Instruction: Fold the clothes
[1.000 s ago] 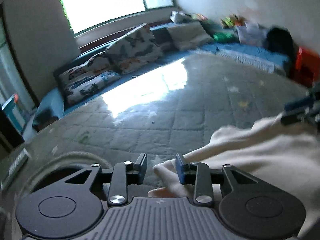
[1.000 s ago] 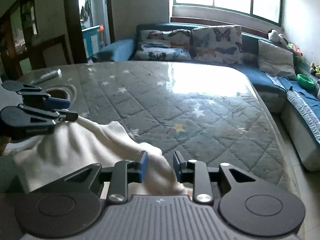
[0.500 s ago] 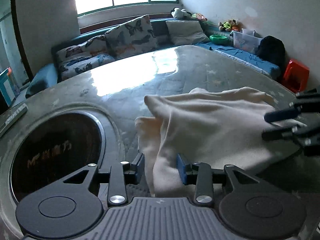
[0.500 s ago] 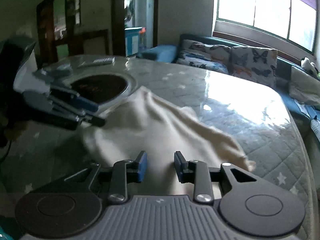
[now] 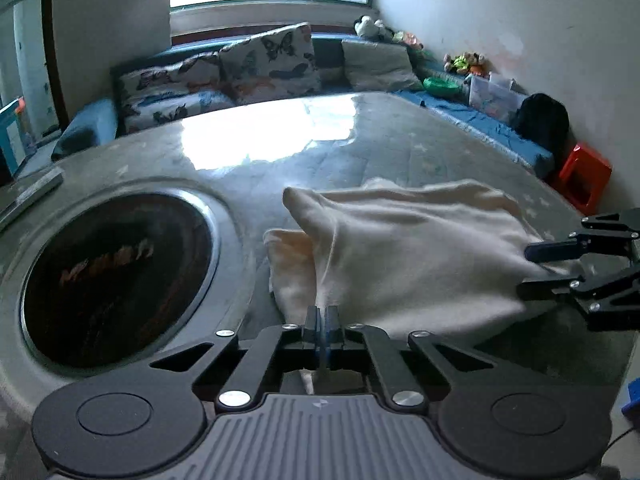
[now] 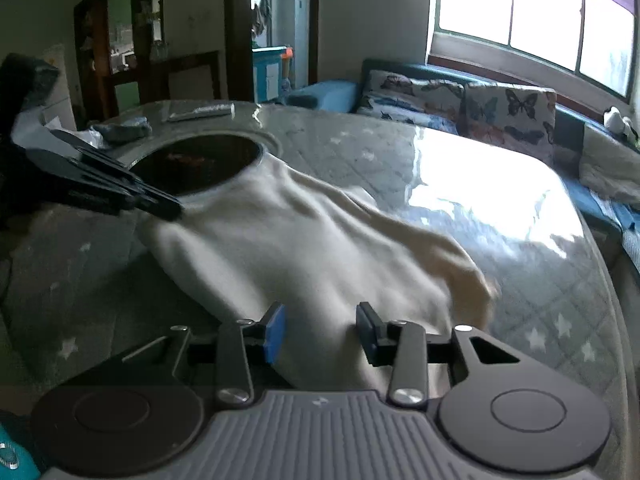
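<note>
One garment: cream cloth [image 5: 404, 256], plain knit look, soft ridges and folds, no print or label seen.

Left wrist view
- Left gripper [image 5: 321, 327]: pads pressed together, clamped on a near edge of the cream cloth, a thin pleat pinched between.
- Cloth position: spread over the grey quilted cover [image 5: 400, 148], near edge lifted toward the pads, far corner raised in a soft peak; a second layer peeked out beneath on the left side.
- Right gripper [image 5: 548, 266]: seen side-on at the right edge of the cloth, fingers apart with cloth in the gap; contact not clear.
- Round dark panel [image 5: 116, 276]: set in the cover just left of the cloth; reddish lettering on it, too blurred to read.
- Background: butterfly-print cushions [image 5: 264, 68] on the blue sofa [image 5: 88, 128] under the window; red stool [image 5: 584, 180] by the wall.

Right wrist view
- Right gripper [image 6: 321, 332]: blue-faced pads held apart, cream cloth [image 6: 304, 248] lying between and under them, not squeezed.
- Left gripper [image 6: 168, 206]: closed on the cloth's far-left corner, just beside the round dark panel [image 6: 196, 164].
- Cloth look: pale, smooth, rumpled into long diagonal creases, right end drooped onto the starred cover [image 6: 560, 320].
- Writing: none readable.
</note>
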Demonstrator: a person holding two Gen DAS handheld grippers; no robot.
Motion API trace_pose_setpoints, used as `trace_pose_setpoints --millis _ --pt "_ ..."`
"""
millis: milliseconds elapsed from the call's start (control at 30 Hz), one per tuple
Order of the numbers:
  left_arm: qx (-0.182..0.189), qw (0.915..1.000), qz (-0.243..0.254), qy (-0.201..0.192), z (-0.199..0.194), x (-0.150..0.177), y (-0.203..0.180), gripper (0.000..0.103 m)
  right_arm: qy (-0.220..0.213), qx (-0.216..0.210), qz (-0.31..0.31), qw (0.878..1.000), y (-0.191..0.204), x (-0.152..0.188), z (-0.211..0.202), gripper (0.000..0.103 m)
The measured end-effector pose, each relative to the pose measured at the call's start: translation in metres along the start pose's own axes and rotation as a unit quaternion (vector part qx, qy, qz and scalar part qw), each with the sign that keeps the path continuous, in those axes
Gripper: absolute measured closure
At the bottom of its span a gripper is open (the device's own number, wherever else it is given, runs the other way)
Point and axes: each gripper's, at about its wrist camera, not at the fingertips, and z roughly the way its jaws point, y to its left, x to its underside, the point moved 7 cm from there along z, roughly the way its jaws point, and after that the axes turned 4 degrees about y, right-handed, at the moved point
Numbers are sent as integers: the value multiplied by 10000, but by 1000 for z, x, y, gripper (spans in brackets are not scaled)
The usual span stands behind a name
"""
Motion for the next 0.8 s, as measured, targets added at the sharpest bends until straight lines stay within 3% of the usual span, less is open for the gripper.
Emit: trace_pose_setpoints --millis 133,333,467,567,800 --pt "27 9997 62 253 -1 17 3 101 113 9 -31 9999 0 15 -7 63" --pt "37 9995 177 263 -4 18 -1 101 245 12 -97 9997 2 33 -20 61" --pt "58 9994 179 288 -4 18 0 100 63 -258 182 9995 -1 22 -39 61" --pt "77 9994 180 290 -3 19 0 100 -229 -152 448 9986 -16 7 -42 61" --pt "121 9994 151 291 -4 22 0 100 -432 -318 959 9939 -32 -14 -6 67"
